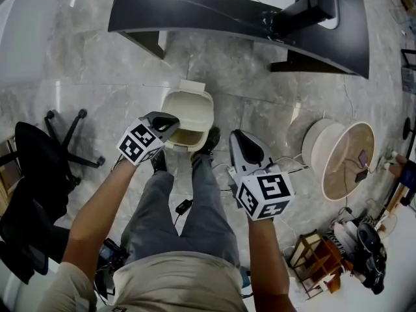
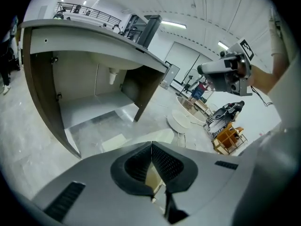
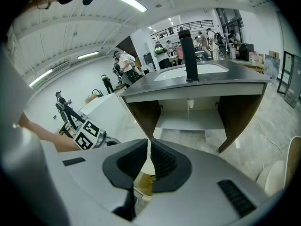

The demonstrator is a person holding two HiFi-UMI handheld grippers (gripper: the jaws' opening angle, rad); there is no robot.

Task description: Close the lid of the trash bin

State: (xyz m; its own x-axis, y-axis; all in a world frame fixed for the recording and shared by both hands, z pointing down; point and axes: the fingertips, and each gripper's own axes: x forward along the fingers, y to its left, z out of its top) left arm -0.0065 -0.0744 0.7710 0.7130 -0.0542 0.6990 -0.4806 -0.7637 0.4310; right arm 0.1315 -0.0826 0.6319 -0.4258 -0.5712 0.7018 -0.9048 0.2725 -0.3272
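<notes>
Head view looks down past grey trousers (image 1: 188, 207) to a small cream plastic trash bin (image 1: 187, 147) standing on the grey marble floor (image 1: 84, 77), just beyond the person's black shoes (image 1: 209, 142). The bin's rounded cream lid (image 1: 188, 106) stands raised on the bin's far side. The inside looks tan; what lies in it cannot be made out.

Left of the bin sits a black office chair (image 1: 39, 168) on a star base. Well to the bin's right stands a round white-and-wood cable spool (image 1: 341, 158), with a small wooden rack (image 1: 315, 259) nearer the person. Beyond the bin spans a dark curved counter (image 1: 234, 12) with a black tap and a pale basin.

The left gripper (image 1: 168, 121) hangs over the bin's left rim; whether it touches cannot be told. Its own view shows the ribbed black pads (image 2: 164, 161) pressed together with nothing between them. The right gripper (image 1: 238, 138) is just right of the bin, apart from it, its pads (image 3: 162, 161) likewise clenched on nothing.
</notes>
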